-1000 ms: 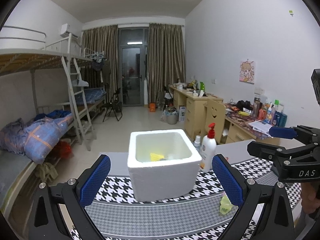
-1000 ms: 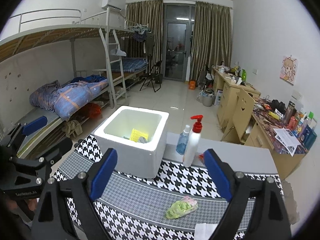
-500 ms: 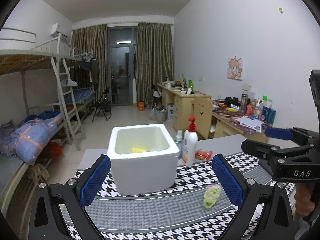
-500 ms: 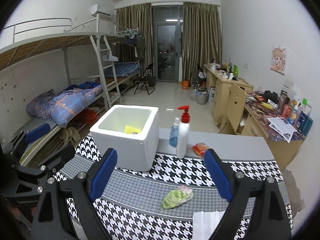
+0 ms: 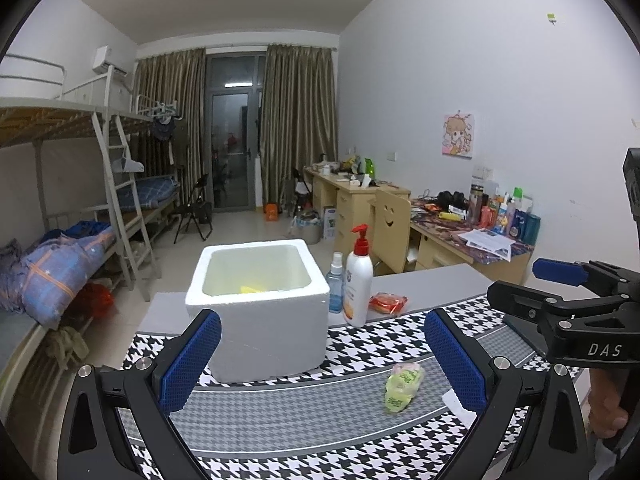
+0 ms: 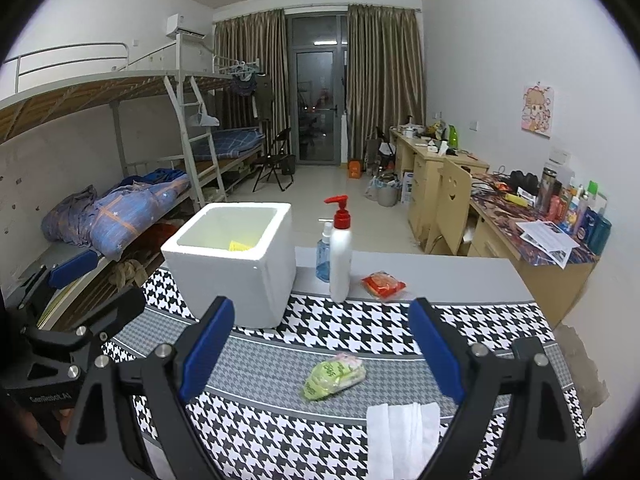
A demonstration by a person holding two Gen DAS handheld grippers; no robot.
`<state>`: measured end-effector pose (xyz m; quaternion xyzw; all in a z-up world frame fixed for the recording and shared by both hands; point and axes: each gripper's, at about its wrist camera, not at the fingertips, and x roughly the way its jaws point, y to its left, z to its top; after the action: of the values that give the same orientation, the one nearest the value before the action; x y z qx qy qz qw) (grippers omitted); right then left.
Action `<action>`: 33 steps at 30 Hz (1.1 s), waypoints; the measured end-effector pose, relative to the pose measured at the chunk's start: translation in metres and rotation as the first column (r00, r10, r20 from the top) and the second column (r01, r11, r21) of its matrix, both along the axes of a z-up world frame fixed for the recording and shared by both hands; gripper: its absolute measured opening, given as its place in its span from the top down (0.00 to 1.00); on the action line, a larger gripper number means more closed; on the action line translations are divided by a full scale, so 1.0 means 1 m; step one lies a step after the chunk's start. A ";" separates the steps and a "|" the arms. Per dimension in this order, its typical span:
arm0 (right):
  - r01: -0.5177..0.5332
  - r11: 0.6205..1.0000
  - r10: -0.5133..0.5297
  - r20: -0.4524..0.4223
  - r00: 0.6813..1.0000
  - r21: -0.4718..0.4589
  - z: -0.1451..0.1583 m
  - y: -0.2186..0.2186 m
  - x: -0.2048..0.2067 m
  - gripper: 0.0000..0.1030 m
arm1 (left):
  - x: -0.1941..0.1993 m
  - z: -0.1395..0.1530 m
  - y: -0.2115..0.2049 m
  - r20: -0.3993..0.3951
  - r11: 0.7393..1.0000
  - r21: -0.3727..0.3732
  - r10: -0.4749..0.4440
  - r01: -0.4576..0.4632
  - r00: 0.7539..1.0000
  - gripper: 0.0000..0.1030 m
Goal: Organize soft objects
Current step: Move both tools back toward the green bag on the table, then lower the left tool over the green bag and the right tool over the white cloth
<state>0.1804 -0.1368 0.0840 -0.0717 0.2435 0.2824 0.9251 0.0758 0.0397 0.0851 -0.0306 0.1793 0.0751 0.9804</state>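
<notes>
While both sets of fingers sit spread wide and empty over the counter (image 6: pixel 460 276), nothing is being gripped, so my guess is the next pick is about to start. The green soft packet (image 6: pixel 334 376) lies on the grey band of the houndstooth cloth, right between the right gripper (image 6: pixel 320 348) fingers but a bit ahead of them. The left gripper (image 5: pixel 320 360) sees the same packet (image 5: pixel 403 387) off toward its right finger, so the right one looks like the better choice here.

To do it well I'd come straight down over the packet's middle, close gently since it's squishy, then lift clear of the rim before moving to the white foam box (image 6: pixel 236 260). There's already something yellow (image 6: pixel 240 246) in the box; can't really tell what it is from this angle.

Watch out for the folded white tissue (image 6: pixel 402 436) just in front of the packet, and the pump bottle (image 6: pixel 340 256) standing beside the box. The red packet (image 6: pixel 383 285) near the bottle is probably next.
</notes>
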 end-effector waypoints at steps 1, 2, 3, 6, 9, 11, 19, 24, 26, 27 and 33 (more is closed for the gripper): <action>0.001 1.000 -0.001 0.001 1.000 0.004 -0.001 -0.002 -0.001 0.11 | 0.001 -0.001 -0.002 0.000 1.000 0.000 -0.004 0.004 1.000 0.01; 0.004 1.000 -0.004 0.001 1.000 0.007 -0.002 -0.005 -0.002 0.11 | 0.002 -0.001 -0.003 -0.002 1.000 -0.001 -0.007 0.007 1.000 0.01; 0.007 1.000 -0.007 0.001 1.000 0.008 -0.003 -0.006 -0.002 0.11 | 0.003 -0.003 -0.005 -0.005 1.000 -0.003 -0.014 0.014 1.000 0.01; 0.018 1.000 -0.018 0.003 1.000 0.010 -0.007 -0.013 -0.003 0.11 | 0.007 -0.006 -0.010 -0.013 1.000 -0.004 -0.029 0.029 1.000 0.01; 0.028 1.000 -0.028 0.001 1.000 0.012 -0.012 -0.019 -0.003 0.11 | 0.009 -0.009 -0.017 -0.013 0.999 -0.002 -0.040 0.040 0.999 0.01; 0.036 0.999 -0.036 0.001 0.999 0.011 -0.014 -0.023 -0.002 0.11 | 0.011 -0.012 -0.021 -0.014 0.999 -0.002 -0.047 0.047 0.999 0.01; 0.074 0.997 -0.074 -0.004 0.997 0.019 -0.025 -0.040 -0.002 0.11 | 0.019 -0.024 -0.031 -0.030 0.997 -0.011 -0.073 0.073 0.997 0.01; 0.098 0.995 -0.098 0.005 0.995 0.020 -0.033 -0.049 -0.003 0.11 | 0.023 -0.034 -0.040 -0.029 0.996 -0.008 -0.090 0.089 0.996 0.01; 0.106 0.994 -0.106 0.003 0.994 0.021 -0.036 -0.051 -0.002 0.11 | 0.025 -0.039 -0.044 -0.035 0.995 -0.010 -0.101 0.100 0.994 0.01; 0.112 0.993 -0.112 -0.002 0.994 0.021 -0.037 -0.053 -0.001 0.11 | 0.026 -0.041 -0.045 -0.039 0.995 -0.012 -0.104 0.103 0.994 0.01; 0.132 0.991 -0.132 -0.013 0.991 0.021 -0.047 -0.062 0.001 0.11 | 0.036 -0.054 -0.046 -0.059 0.993 -0.031 -0.114 0.113 0.992 0.01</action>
<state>0.1812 -0.1990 0.0368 -0.0436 0.2502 0.2235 0.9410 0.1114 -0.0063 0.0316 -0.0316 0.2112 0.0177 0.9768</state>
